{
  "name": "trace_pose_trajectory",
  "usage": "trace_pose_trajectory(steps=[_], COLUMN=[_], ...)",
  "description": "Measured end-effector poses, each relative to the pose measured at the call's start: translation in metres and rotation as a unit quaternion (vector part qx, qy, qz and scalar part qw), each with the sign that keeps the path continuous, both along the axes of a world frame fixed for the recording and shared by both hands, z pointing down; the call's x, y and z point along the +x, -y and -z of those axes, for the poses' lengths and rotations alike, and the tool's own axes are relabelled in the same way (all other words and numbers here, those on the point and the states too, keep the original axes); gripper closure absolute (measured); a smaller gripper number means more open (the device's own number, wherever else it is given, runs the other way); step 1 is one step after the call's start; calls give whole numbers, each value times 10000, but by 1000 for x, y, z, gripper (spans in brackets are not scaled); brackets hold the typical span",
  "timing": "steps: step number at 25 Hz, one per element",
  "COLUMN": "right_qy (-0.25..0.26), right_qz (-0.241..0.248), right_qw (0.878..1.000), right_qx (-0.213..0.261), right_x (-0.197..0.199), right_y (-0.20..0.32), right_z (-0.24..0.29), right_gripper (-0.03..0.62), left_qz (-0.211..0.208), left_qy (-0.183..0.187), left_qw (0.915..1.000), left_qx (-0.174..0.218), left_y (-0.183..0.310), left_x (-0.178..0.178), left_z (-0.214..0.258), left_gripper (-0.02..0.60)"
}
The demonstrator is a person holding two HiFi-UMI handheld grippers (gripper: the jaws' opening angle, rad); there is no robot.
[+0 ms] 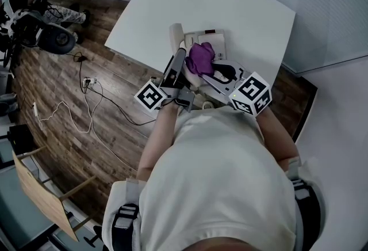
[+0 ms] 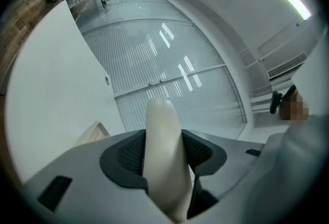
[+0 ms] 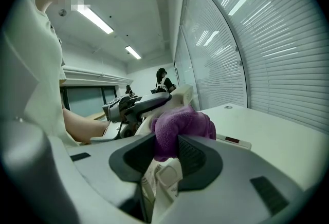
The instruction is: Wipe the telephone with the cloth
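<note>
- One telephone base sits at the near edge of the white table, right in front of the person.
- Handset is off the base, held up at its left and pointing slightly upward.
- Left gripper: pads clamped on both sides of the handset, gripping partway along it with the far end sticking out.
- Right gripper: jaws pinched on a bunched purple cloth, with the wad bulging past the tips.
- Cloth is at the handset's right side, touching or just beside it. I can't confirm contact.
- Risk: the handset is smooth and rounded, so sideways wipe pressure could twist or slide it in the pads.
- Risk: only part of the cloth is pinched, so dragging it hard could pull it out.
- Risk: the base is close to the table edge, and a bump from either gripper could knock it off.
</note>
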State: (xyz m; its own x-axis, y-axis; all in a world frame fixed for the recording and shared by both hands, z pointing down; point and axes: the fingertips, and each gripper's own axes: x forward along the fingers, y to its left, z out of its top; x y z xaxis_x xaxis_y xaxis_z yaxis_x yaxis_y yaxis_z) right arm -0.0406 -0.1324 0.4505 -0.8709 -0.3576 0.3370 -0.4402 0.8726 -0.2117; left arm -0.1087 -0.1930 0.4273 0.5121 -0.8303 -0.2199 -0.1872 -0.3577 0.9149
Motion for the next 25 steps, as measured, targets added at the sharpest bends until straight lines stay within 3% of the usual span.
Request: trace_pose_trajectory(steps=[19, 23, 25], right_qy=[-289, -373, -427], right_qz=[237, 111, -112], right_qw=[9991, 9989, 9987], right_qx=[-216, -242, -237], right_x=[8, 17, 25], right_y=[-15, -11, -4], right_z=[-22, -27, -28], right_gripper=[459, 459, 459], left_qz=[247, 269, 279], left_qy=[223, 422, 692], left_qw=[9994, 9986, 9968], left_qx=[13, -145, -275], left_y=[13, 14, 14], left_x=[-16, -16, -16], left_z=[-1, -11, -18], left_gripper=[358, 358, 359])
